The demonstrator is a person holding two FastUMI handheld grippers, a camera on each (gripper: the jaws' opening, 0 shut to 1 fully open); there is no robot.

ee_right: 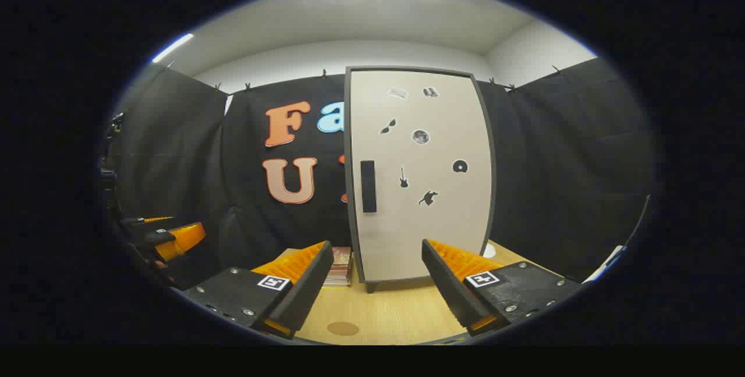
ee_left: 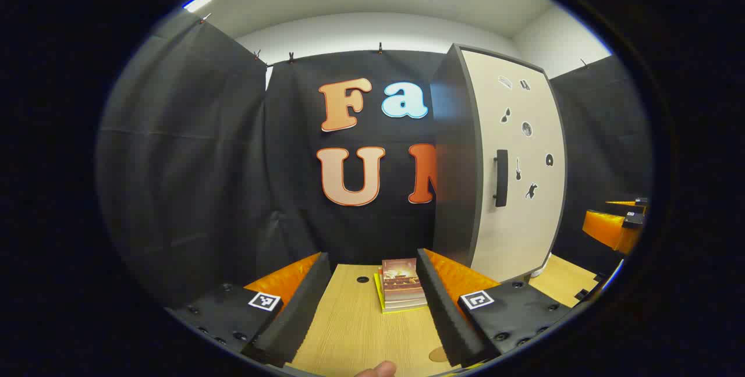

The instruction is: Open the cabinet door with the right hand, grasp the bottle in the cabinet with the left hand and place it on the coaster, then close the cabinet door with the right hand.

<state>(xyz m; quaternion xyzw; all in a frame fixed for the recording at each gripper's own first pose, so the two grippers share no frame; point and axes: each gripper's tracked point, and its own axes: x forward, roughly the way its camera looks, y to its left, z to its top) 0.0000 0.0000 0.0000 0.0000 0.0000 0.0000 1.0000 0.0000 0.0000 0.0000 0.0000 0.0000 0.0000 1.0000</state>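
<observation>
In the left gripper view the left gripper (ee_left: 372, 301) has its jaws spread wide, with nothing between them and nothing touching the ribbed inner faces of its fingers (ee_left: 302, 301); a square black-and-white marker sits on the flat block behind each finger. Through the gap lies a pale wood-grain table (ee_left: 349, 336) and, farther off, a small stack of books (ee_left: 400, 284) with a reddish-brown cover on top and a yellow one at the bottom. A fingertip of the person (ee_left: 377, 370) shows at the lower edge of that view. To the right stands the cabinet (ee_left: 460, 156), a tall box with a dark grey side, and its cream door (ee_left: 524, 214) is shut flat, carrying small dark stickers and a dark upright bar handle (ee_left: 501, 178). A round brown coaster (ee_left: 437, 355) lies flat on the table, partly hidden by the left gripper's finger. In the right gripper view the right gripper (ee_right: 377, 275) is likewise wide open and empty, its fingers apart from the door, which faces it squarely. The bottle cannot be seen behind the shut door. The other gripper's fingers show at the far edge of each view.
</observation>
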